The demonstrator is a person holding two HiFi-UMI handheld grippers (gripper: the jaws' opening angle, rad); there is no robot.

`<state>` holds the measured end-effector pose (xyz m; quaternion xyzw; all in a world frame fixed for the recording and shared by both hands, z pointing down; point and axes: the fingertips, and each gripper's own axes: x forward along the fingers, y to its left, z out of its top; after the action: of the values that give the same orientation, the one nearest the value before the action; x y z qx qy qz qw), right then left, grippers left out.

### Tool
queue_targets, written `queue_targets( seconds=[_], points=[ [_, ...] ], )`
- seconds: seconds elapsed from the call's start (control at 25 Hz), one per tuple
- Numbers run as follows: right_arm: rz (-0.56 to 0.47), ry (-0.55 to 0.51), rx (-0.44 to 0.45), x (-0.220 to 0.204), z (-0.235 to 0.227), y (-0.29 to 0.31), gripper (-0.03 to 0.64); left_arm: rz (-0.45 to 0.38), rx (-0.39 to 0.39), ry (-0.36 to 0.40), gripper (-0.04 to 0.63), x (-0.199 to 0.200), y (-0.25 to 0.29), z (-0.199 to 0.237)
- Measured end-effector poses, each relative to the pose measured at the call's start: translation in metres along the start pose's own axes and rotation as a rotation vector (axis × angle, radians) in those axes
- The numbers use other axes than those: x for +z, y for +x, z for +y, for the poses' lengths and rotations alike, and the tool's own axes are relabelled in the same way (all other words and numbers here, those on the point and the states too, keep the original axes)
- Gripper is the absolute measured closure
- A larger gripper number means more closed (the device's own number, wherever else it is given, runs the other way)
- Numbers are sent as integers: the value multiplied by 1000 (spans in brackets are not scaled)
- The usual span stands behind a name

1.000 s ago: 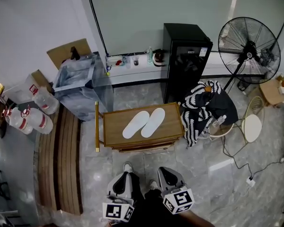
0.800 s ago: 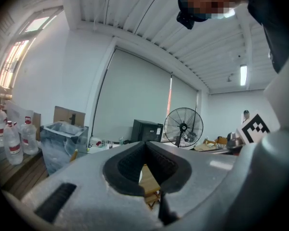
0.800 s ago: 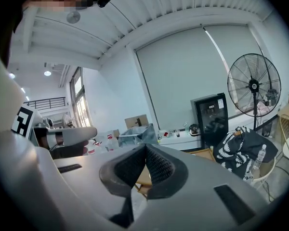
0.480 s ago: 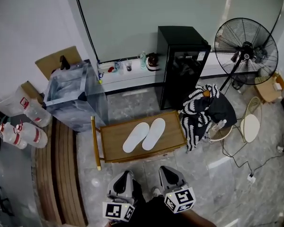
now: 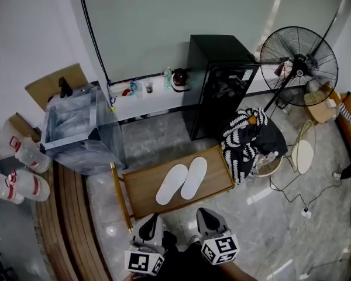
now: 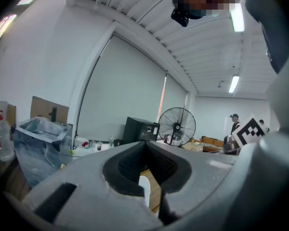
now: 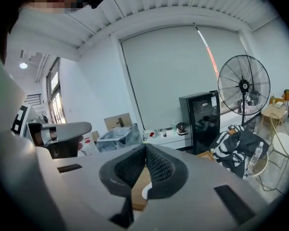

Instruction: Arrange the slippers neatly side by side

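The grey tiled floor (image 5: 164,133) filled most of the head view. A black cabinet (image 5: 219,81) stood at the far wall, with a fan (image 5: 298,66) to its right. A clear bin (image 5: 76,127) stood to the left. Two jugs (image 5: 14,183) beside the bin were cut off by the left edge.

The low wooden worktop (image 5: 141,187) stood in the middle of the floor, just ahead of the person. A striped cloth (image 5: 243,139) was heaped on a seat at its right end, and the seat was mostly hidden under it.

Both hand-held grippers showed only at the bottom edge of the head view, near the worktop but not over it, and their lower parts ran out of frame. The left hand-held gripper (image 5: 152,219) had its jaws closed tip to tip with nothing between them. The right hand-held gripper (image 5: 203,213) was closed the same way and was also empty.

The two white slippers (image 5: 182,181) lay side by side on the worktop, well clear of both hand-held grippers. They were angled with their toes up and to the right, and their inner edges seemed to meet. In each gripper view the jaws hid almost all of the worktop. Only a white sliver of a slipper showed through the gap under the closed tips (image 6: 144,189) (image 7: 147,191).

Small items on the ledge (image 5: 146,101) by the cabinet were too small to identify.
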<state>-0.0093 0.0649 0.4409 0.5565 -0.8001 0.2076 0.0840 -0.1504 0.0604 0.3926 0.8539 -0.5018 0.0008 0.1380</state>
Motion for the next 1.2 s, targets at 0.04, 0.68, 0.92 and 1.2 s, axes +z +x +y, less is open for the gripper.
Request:
queue_targets(
  seconds=[0.04, 0.68, 0.92, 1.2],
  points=[
    [2, 3, -17, 0, 0, 7, 606, 3, -14, -2, 578, 1, 4, 7],
    [55, 33, -120, -7, -34, 94, 606, 35, -98, 7, 578, 2, 59, 45],
    [103, 32, -116, -19, -62, 120, 606, 40, -75, -4, 578, 1, 86, 42],
    [198, 47, -125, -50, -105, 150, 604, 56, -52, -5, 578, -1, 119, 31]
  ],
)
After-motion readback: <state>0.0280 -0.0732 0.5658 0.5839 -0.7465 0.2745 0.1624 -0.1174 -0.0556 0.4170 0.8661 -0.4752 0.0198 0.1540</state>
